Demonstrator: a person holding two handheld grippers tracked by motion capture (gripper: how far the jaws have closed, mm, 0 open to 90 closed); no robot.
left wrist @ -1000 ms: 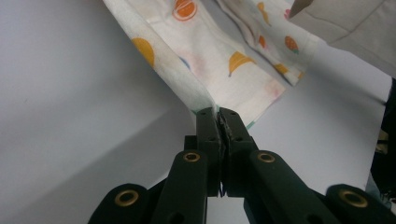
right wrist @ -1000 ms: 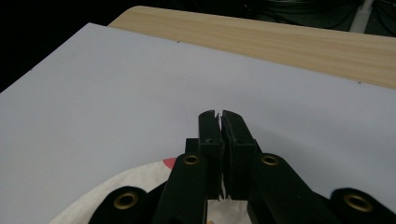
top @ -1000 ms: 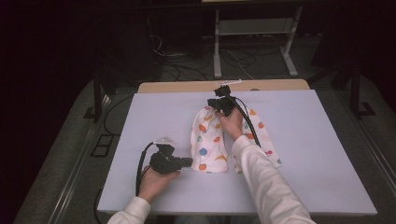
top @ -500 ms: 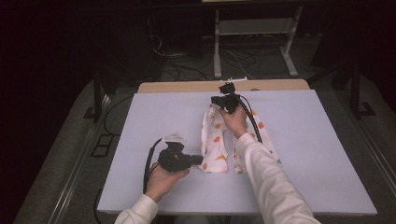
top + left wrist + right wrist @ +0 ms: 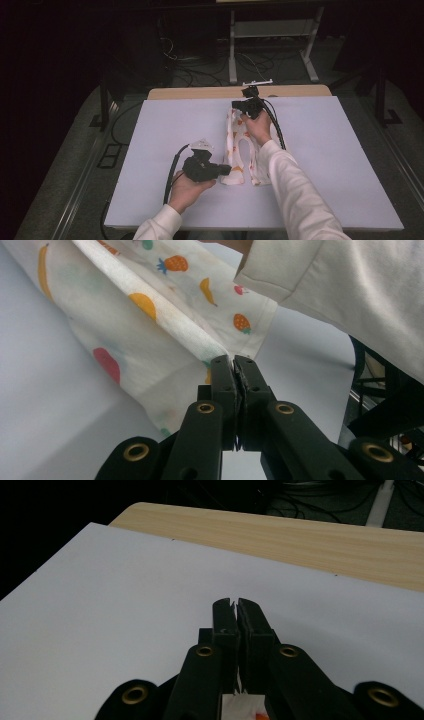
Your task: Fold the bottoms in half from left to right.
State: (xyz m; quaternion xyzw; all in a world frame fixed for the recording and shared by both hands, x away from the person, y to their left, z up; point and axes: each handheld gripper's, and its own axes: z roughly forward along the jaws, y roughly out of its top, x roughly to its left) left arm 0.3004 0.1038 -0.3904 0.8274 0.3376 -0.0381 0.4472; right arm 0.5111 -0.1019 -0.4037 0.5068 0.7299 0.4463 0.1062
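Fruit-print cloth (image 5: 239, 150) has narrowed since a second ago: then it lay broad and flat on the white table sheet (image 5: 150, 140), now it is drawn into a slim folded strip stretched between the two tongs. The left side has been carried over towards the right, so I judge a lengthwise fold is nearly closed and the layers want laying down and squaring.

Right gripper (image 5: 246, 106) sits at the strip's far end, jaws pressed together with a sliver of cloth caught low between them.

Left gripper (image 5: 235, 362) has come in and lifted slightly at the near end, jaws clamped on the cloth's edge, folds fanning away from its tips.
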